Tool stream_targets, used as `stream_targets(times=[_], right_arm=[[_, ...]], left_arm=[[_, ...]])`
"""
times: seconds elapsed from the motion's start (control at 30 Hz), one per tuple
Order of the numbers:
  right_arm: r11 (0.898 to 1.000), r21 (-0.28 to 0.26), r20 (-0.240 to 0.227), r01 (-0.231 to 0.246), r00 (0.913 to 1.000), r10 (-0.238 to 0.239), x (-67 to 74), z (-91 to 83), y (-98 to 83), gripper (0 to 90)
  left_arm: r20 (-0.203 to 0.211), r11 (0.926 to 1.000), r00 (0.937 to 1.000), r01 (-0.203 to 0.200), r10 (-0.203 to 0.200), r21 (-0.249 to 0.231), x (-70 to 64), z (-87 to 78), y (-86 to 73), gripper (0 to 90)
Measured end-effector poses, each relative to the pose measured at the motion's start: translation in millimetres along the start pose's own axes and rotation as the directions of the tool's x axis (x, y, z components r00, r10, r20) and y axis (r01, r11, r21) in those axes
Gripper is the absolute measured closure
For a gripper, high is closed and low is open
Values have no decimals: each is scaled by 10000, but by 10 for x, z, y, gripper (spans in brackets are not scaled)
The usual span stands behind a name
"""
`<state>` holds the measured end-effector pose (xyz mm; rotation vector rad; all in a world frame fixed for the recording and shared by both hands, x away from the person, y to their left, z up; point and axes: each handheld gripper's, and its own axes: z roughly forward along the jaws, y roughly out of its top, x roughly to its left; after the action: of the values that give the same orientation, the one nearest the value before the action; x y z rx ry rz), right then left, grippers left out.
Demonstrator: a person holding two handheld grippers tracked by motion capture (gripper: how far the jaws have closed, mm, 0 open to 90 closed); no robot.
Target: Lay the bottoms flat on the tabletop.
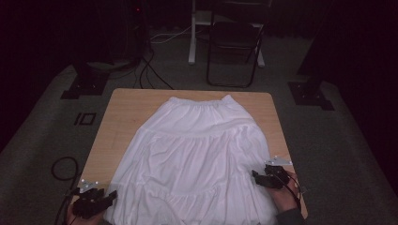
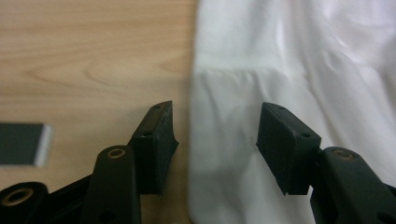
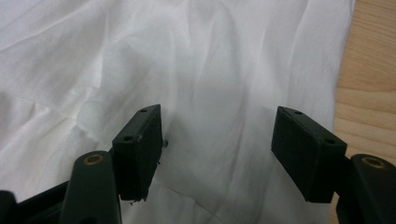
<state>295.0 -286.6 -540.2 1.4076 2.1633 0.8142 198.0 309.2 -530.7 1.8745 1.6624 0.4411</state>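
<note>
The high view looks forward and down from the near side, taking in the whole surface (image 1: 117, 108). Each gripper view sits close above a near edge of the white skirt (image 1: 197, 154), which all views share.

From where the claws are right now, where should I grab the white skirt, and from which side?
Grip the white skirt at its two lower side edges, near the hem. It lies flat with the waistband far away, so the left claw should come in from the bare table on the left, and the right claw from the right. Both are open.
</note>
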Motion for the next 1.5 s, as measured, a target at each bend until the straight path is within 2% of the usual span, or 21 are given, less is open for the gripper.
stream_targets(times=[0.1,0.27,0.4,0.5,0.53,0.63,0.67,0.73,0.77,0.8,0.83,0.97,1.03,1.1,1.17,1.2,1.23,1.27,1.33,1.43,1.5], right_arm=[[10000,-61,-89,-64,9999,63,-16,3,-11,332],[9999,-72,-111,-74,9999,73,-19,4,-12,332],[9999,-77,-129,-105,9999,104,-21,4,-14,332],[10000,-41,-150,-90,9998,89,-24,4,-10,331],[10000,-42,-143,-75,9999,74,-23,5,-9,332],[10000,-24,-65,-17,10000,17,-9,2,-4,333],[10000,-24,-27,6,10000,-6,-3,1,-3,333],[10000,-30,3,14,10000,-14,1,0,-3,333],[10000,-49,-5,10,10000,-10,-1,1,-5,333],[10000,-64,-28,-9,10000,9,-3,1,-8,333],[10000,-86,-70,-35,10000,35,-10,2,-12,332],[9999,-124,-138,-100,9999,98,-20,5,-19,332],[9999,-95,-130,-40,9999,39,-20,5,-13,332],[10000,-80,-102,-20,9999,19,-15,5,-9,332],[9999,-76,-108,-66,9999,65,-13,7,-6,332],[9999,-69,-113,-85,9999,84,-15,8,-6,333],[9999,-48,-158,-108,9998,107,-22,8,-6,338],[9999,-18,-211,-113,9997,113,-26,5,-5,342],[10000,-16,-18,-15,10000,15,-31,-24,-4,358],[9986,-495,118,-192,9997,198,-92,-182,3,396],[9971,-700,386,-304,9987,331,-156,-299,-3,434]], left_arm=[[83,9997,9997,-251,250,73,-54,-36,-51,504],[-81,9958,9965,-824,828,394,-51,-67,-58,849],[-411,9980,9973,-597,605,192,127,-138,-18,892],[-1707,9989,9848,-361,303,-306,428,-276,112,896],[-2344,9980,9718,-379,249,-508,537,-329,184,895],[-3539,9942,9352,-512,146,-943,745,-422,373,896],[-4036,9940,9147,-612,195,-907,785,-419,431,896],[-4725,9927,8810,-778,250,-924,817,-390,520,895],[-4581,9925,8889,-586,30,-1071,828,-376,537,888],[-4027,9921,9149,-252,-266,-1227,840,-343,543,875],[-3767,9921,9257,-128,-356,-1251,838,-317,533,821],[-3251,9942,9434,344,-660,-1021,856,-197,395,667],[-3159,9944,9457,495,-766,-930,865,-159,332,606],[-2893,9946,9537,598,-821,-850,872,-127,303,544],[-2936,9966,9530,621,-753,-540,878,-75,301,503],[-2978,9975,9524,542,-649,-443,883,-52,300,539],[-3015,9978,9514,536,-631,-396,886,-48,301,703],[-3118,9965,9469,651,-784,-526,897,-48,303,799],[-3182,9923,9411,923,-1140,-826,910,-83,317,857],[-3082,9887,9434,887,-1224,-1211,856,-107,353,611],[-2698,9862,9579,573,-981,-1552,771,-99,387,559]])
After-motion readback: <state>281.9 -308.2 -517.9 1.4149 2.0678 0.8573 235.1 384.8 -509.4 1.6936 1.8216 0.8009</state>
